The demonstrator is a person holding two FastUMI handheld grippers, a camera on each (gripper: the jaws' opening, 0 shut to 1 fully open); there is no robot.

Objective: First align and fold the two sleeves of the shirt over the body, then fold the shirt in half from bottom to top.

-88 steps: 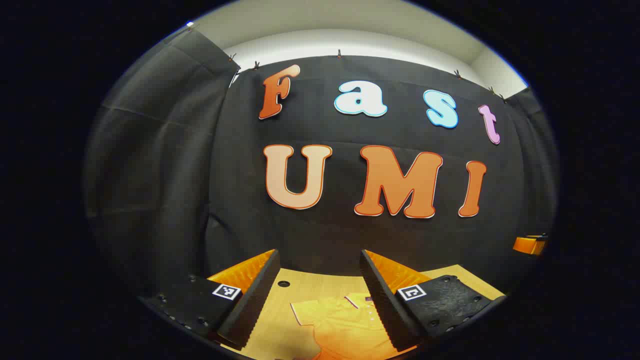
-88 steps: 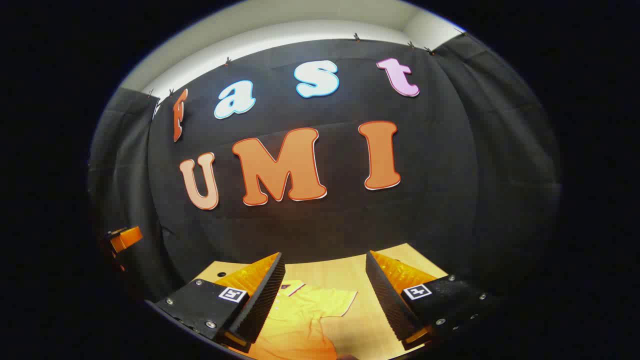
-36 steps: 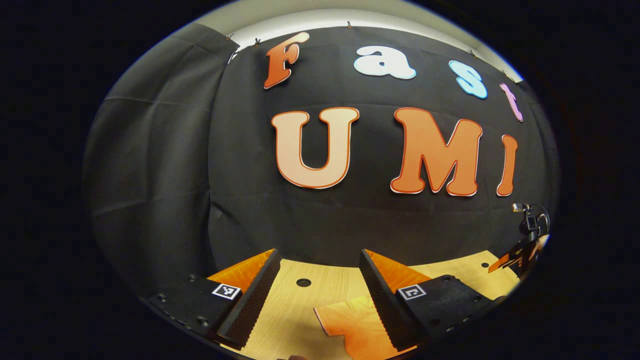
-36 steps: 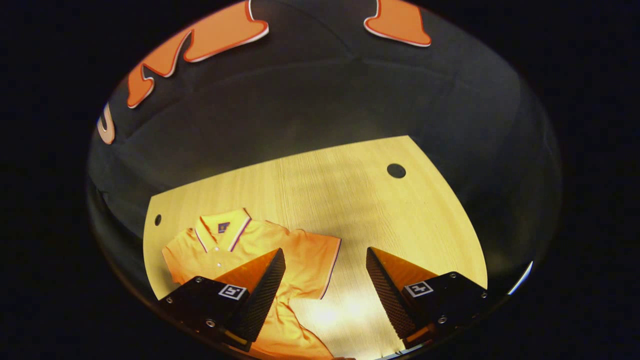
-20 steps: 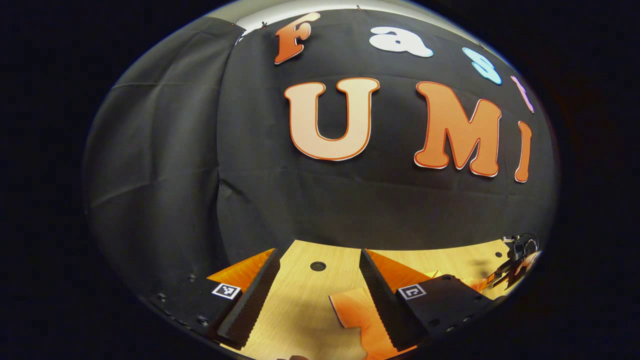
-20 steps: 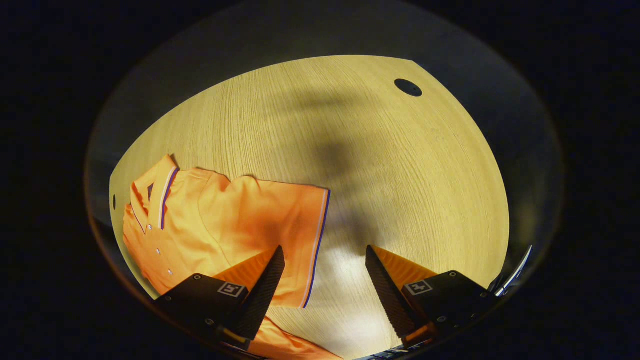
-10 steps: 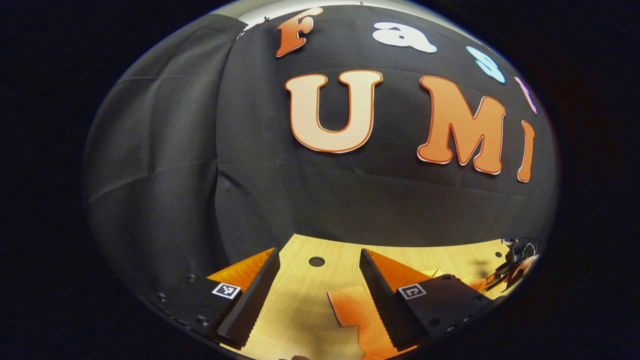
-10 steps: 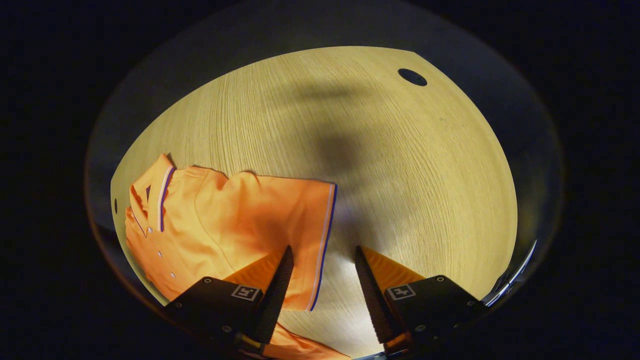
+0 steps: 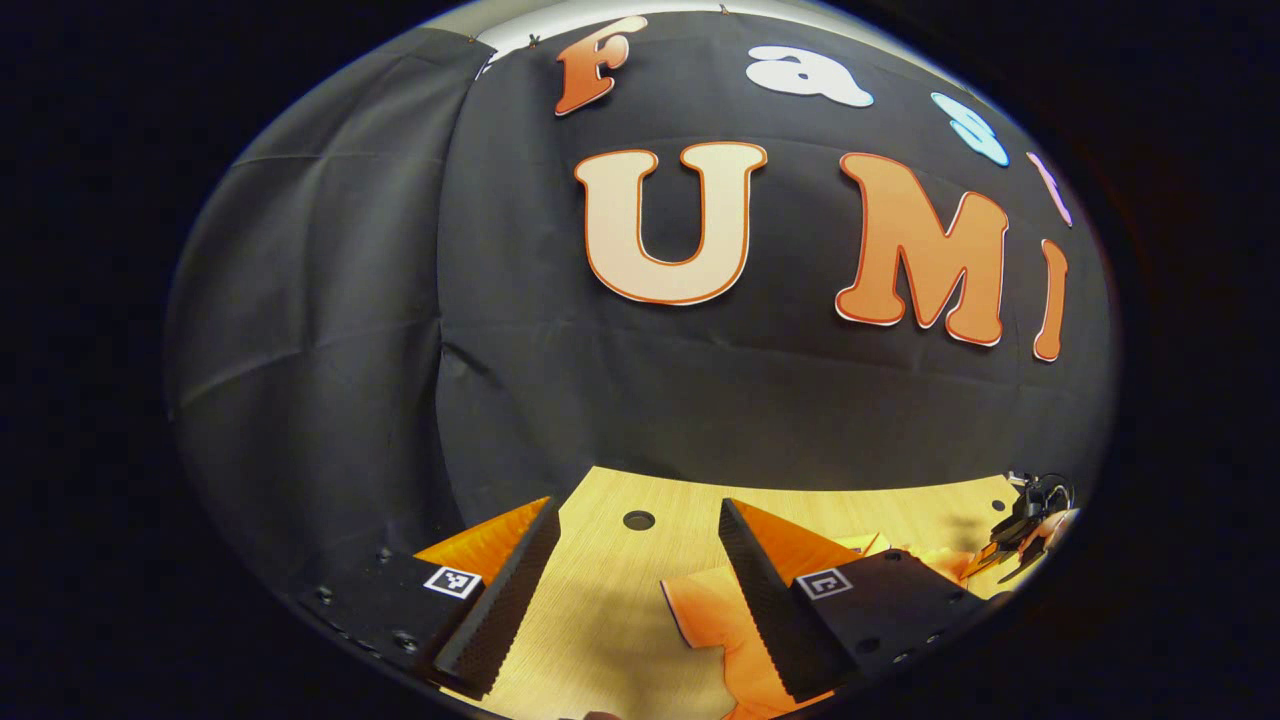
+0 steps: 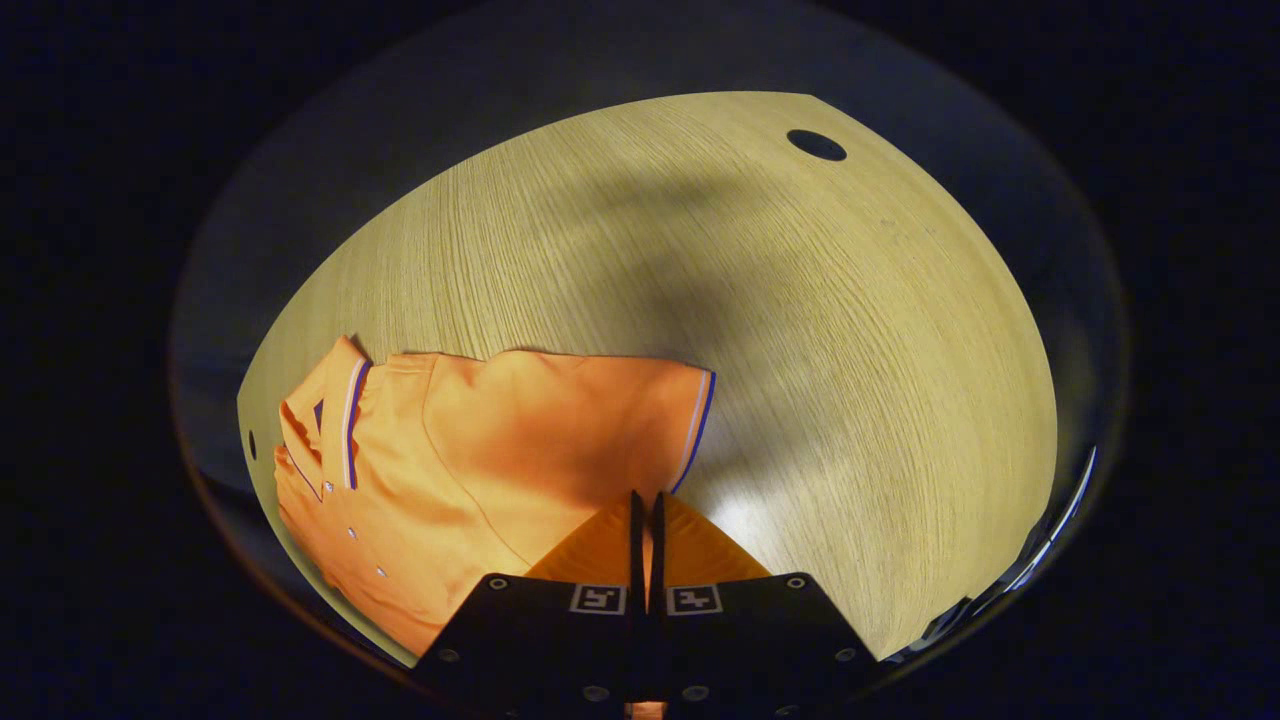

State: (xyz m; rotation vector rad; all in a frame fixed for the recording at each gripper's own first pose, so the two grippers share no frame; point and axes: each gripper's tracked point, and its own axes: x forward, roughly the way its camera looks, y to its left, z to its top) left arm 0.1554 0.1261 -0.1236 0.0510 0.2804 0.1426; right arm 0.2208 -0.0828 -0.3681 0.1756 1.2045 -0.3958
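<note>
In the left gripper view, my left gripper (image 9: 632, 590) hangs wide open over the wooden table (image 9: 610, 600), gripping nothing. The near sleeve (image 9: 712, 615) of the orange shirt (image 9: 745, 655) lies flat beside the right-hand finger, partly behind it. The other gripper (image 9: 1020, 530) sits far off at the right edge.

In the right gripper view, my right gripper (image 10: 645, 510) is pinched nearly closed at the lower hem of the shirt's other sleeve (image 10: 590, 425). A thin strip of fabric appears between the fingers, so I read it as clamped on that sleeve. The shirt lies spread flat, collar (image 10: 335, 420) at the left.
</note>
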